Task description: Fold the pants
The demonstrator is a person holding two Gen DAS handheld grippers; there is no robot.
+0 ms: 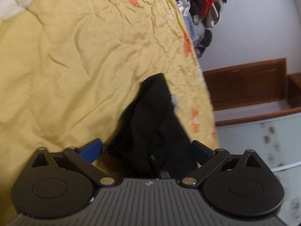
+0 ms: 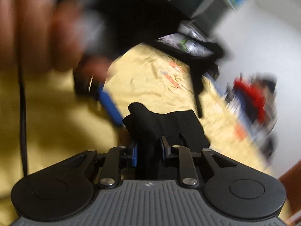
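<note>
The black pants (image 1: 150, 124) hang bunched over the yellow bedsheet (image 1: 75, 56). In the left wrist view, my left gripper (image 1: 148, 148) stands wide open with the black cloth lying between its blue pads (image 1: 92, 148), not pinched. In the right wrist view, my right gripper (image 2: 148, 148) is shut on a fold of the pants (image 2: 163, 126). The view is motion-blurred. The other gripper's blue finger (image 2: 111, 105) and the person's hand (image 2: 47, 28) show at the upper left, close to the cloth.
A pile of clothes (image 1: 203, 5) lies along the bed's far edge. A wooden bed frame (image 1: 244, 86) and tiled floor (image 1: 263, 141) are to the right. A black stand with a tray (image 2: 188, 45) stands by the bed. A black cable (image 2: 23, 113) hangs at left.
</note>
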